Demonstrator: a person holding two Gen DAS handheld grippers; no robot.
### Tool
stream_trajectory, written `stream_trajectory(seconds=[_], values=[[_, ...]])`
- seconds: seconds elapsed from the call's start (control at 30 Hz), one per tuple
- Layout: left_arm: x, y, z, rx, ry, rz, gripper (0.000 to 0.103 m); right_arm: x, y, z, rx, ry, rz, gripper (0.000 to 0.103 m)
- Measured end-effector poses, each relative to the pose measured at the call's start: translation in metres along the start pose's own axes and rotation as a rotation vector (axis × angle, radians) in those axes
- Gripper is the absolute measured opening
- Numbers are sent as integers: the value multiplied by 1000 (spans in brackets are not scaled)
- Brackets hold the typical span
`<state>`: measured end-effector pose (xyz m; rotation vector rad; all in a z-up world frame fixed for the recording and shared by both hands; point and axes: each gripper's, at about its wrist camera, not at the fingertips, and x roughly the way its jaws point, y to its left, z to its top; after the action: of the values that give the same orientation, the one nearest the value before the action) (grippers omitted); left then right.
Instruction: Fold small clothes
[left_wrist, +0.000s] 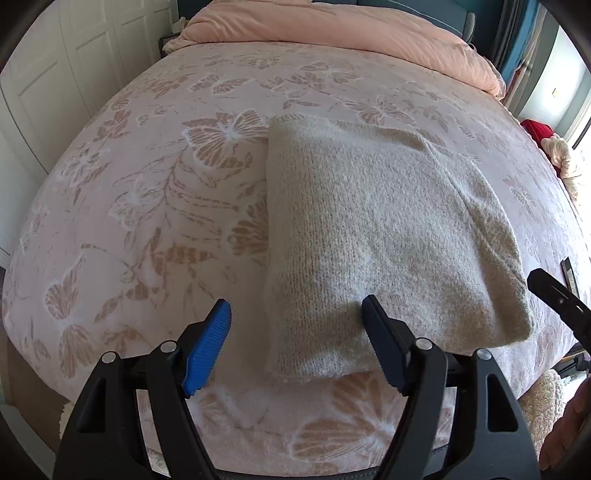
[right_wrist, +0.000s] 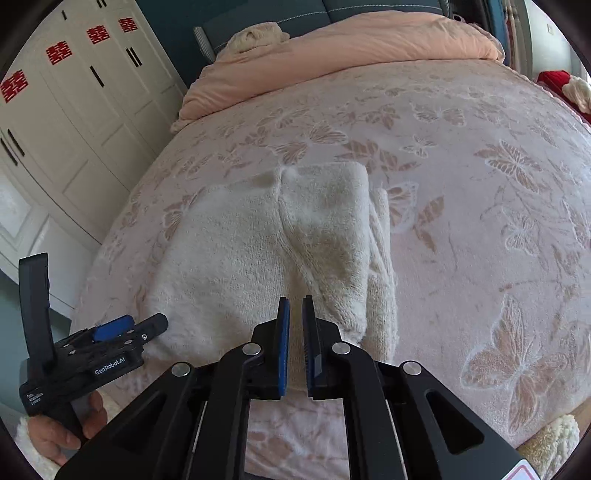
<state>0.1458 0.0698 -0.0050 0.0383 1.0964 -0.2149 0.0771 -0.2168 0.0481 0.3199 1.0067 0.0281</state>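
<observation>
A cream knitted garment (left_wrist: 373, 229) lies folded into a thick rectangle on the bed; it also shows in the right wrist view (right_wrist: 280, 254), with a narrower folded layer along its right side. My left gripper (left_wrist: 297, 314) is open and empty, its fingers either side of the garment's near left corner, just above it. My right gripper (right_wrist: 295, 306) is shut with a thin gap, holding nothing, at the garment's near edge. The left gripper also appears in the right wrist view (right_wrist: 129, 328) at the garment's left corner.
The bed is covered by a pink butterfly-patterned blanket (left_wrist: 147, 206). A peach duvet (left_wrist: 332, 33) lies bunched at the head. White wardrobe doors (right_wrist: 74, 110) stand at the left. Red and cream items (left_wrist: 546, 140) lie past the right edge.
</observation>
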Motion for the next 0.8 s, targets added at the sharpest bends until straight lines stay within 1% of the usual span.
stream_trajectory(seconds=[0.03,0.07,0.1,0.17,0.3,0.33,0.37,0.4,0.47,0.53,0.57,0.6,0.63,0.67,0.73,0.8], values=[[-1,-2,-1,4,0,2,71,14,-4,-5,-17,35,-48,6],[-2,-4,-1,8,-1,9,71,33,-10,-11,-27,90,-88,0],[-4,-5,-2,13,-3,12,71,46,-16,-14,-22,124,-74,0],[-7,-8,-5,19,-1,19,71,38,-16,-13,2,100,-57,0],[-22,-13,-14,47,-22,50,71,-8,-5,-5,40,13,0,2],[-26,-14,-16,54,-29,58,73,-19,-3,-8,39,-10,-2,4],[-30,-15,-20,57,-40,64,75,-29,-1,-12,35,-28,-9,9],[-35,-17,-23,55,-53,66,80,-36,1,-18,27,-38,-27,9],[-44,-23,-32,60,-78,70,81,-46,4,-31,31,-54,-78,11],[-52,-29,-42,69,-109,91,86,-53,4,-49,42,-70,-119,22],[-56,-32,-47,68,-127,95,86,-55,5,-57,37,-81,-137,30],[-59,-35,-53,66,-145,92,87,-56,6,-65,25,-91,-150,35],[-62,-37,-58,63,-160,93,91,-56,8,-73,12,-95,-170,37],[-64,-39,-63,61,-173,96,91,-56,9,-79,6,-90,-180,40],[-66,-42,-73,58,-192,104,92,-55,10,-90,7,-76,-177,42],[-66,-45,-82,55,-193,107,92,-55,10,-97,7,-73,-185,44]])
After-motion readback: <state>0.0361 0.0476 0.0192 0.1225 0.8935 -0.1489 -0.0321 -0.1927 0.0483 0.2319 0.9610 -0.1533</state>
